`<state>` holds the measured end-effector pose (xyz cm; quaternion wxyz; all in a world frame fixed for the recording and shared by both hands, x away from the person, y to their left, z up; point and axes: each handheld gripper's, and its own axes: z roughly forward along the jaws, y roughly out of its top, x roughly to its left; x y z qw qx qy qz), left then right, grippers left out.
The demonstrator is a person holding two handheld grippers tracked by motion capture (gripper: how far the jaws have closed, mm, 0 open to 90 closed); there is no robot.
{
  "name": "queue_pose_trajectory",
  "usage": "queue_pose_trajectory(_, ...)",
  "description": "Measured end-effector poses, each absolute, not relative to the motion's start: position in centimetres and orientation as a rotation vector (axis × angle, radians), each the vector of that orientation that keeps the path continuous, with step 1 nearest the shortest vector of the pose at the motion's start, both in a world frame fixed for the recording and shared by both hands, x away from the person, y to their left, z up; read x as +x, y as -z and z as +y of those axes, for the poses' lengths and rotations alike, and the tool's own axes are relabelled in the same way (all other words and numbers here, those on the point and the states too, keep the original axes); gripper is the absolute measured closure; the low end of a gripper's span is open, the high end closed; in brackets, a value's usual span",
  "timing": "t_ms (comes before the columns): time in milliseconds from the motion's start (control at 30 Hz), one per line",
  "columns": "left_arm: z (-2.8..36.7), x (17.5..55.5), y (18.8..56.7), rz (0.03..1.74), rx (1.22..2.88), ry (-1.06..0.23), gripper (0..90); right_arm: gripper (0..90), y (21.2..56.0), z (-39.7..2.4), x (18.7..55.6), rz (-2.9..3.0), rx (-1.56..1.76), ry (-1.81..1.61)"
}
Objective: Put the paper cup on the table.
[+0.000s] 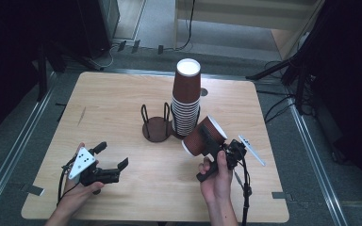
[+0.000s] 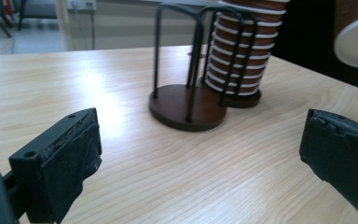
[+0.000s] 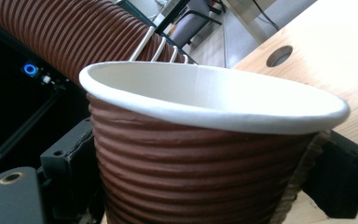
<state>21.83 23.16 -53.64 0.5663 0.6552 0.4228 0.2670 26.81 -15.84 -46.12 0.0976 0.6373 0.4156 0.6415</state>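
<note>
A tall stack of brown ribbed paper cups point(image 1: 186, 96) stands at the table's middle, in a wire holder. Beside it on the left is an empty wire cup holder point(image 1: 156, 127) with a round brown base point(image 2: 188, 108). My right gripper point(image 1: 210, 141) is shut on a single brown cup point(image 1: 202, 137), held tilted in the air just right of the stack, white rim up and to the right. In the right gripper view the cup point(image 3: 191, 168) sits between both jaws, with the stack point(image 3: 74, 32) behind it. My left gripper point(image 1: 112, 154) rests open on the table at front left, with nothing between its jaws.
The wooden table point(image 1: 122, 99) has a small round hole point(image 1: 203, 92) behind the stack. Black stands and cables lie on the floor beyond the far edge and to the right. Bare wood lies between my left gripper point(image 2: 205, 163) and the holders.
</note>
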Motion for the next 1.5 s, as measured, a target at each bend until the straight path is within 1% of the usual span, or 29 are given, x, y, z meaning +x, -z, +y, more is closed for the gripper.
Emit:
queue_pose_trajectory(333, 26.2, 21.4, 54.2, 1.082, 1.538, -0.664, 0.0, 11.2, 45.7, -16.5, 27.0, 1.275, 1.798, -1.812)
queue_pose_trajectory(500, 28.1, 21.1, 54.4, 1.129, 1.511, -0.675, 0.0, 11.3, 45.6, -17.2, 27.1, 1.289, 1.774, -1.754)
queue_pose_trajectory(800, 30.1, 21.2, 54.7, 1.195, 1.485, -0.715, 0.0, 11.3, 45.2, -17.6, 27.6, 1.332, 1.719, -1.649)
queue_pose_trajectory(1100, 30.7, 21.4, 55.1, 1.229, 1.485, -0.751, 0.0, 11.2, 45.2, -17.8, 28.0, 1.327, 1.521, -1.523)
queue_pose_trajectory(1267, 30.9, 21.5, 55.1, 1.251, 1.478, -0.769, 0.0, 11.2, 45.4, -17.9, 28.1, 1.316, 1.391, -1.519)
queue_pose_trajectory(1433, 30.9, 21.5, 55.1, 1.258, 1.48, -0.782, 0.0, 11.3, 45.8, -18.0, 28.6, 1.317, 1.331, -1.463)
queue_pose_trajectory(1500, 30.8, 21.5, 55.1, 1.272, 1.478, -0.805, 0.0, 11.3, 46.0, -18.1, 28.8, 1.309, 1.317, -1.45)
